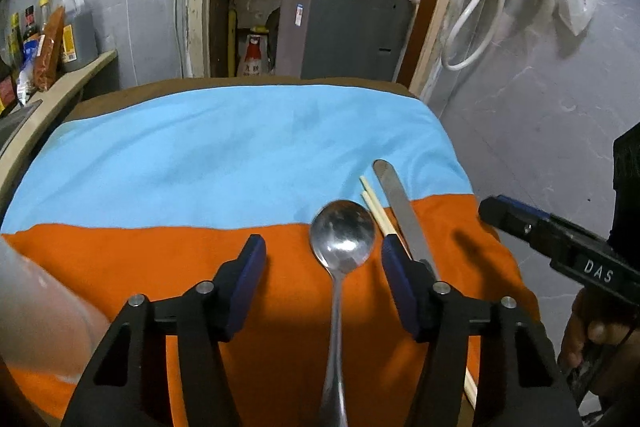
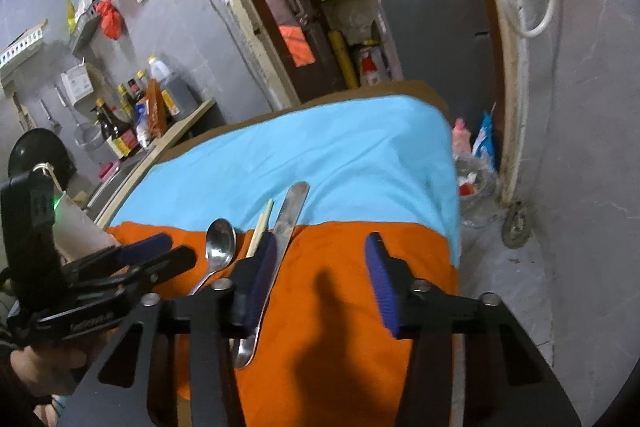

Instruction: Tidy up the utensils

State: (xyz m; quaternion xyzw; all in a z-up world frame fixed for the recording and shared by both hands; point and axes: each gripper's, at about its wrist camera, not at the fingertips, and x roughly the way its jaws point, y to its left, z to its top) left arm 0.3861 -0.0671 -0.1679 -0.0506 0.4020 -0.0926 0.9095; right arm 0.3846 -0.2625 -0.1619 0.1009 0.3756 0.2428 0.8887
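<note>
On the table, a two-colour cloth [image 1: 224, 155] covers the work surface: blue on the far half, orange on the near half. All utensils lie on the right part of this cloth, crossing the colour seam.

Utensils, in the left wrist view:
- Knife [image 1: 402, 211]: flat metal blade, tip pointing to 11 o'clock, the rightmost item.
- Chopsticks [image 1: 376, 205]: a pair, just left of the knife and roughly parallel to it.
- Spoon [image 1: 343, 233]: bowl up, handle running toward 6 o'clock, just left of the chopsticks.

Grippers:
- Left gripper [image 1: 324, 247]: jaws spread wide, straddling the spoon without contact; the right-hand jaw overlaps the chopsticks in view.
- Right gripper [image 2: 320, 259]: jaws spread, holding nothing, positioned over bare orange cloth with the knife at its 9 o'clock.

A pale translucent container [image 1: 36, 315] shows at 8 o'clock in the left wrist view; it is too blurred to identify.

Assessment: the three utensil types lie side by side, nearly parallel. Whether this is the finished layout or the starting one cannot be determined. No utensil is gripped at present.
</note>
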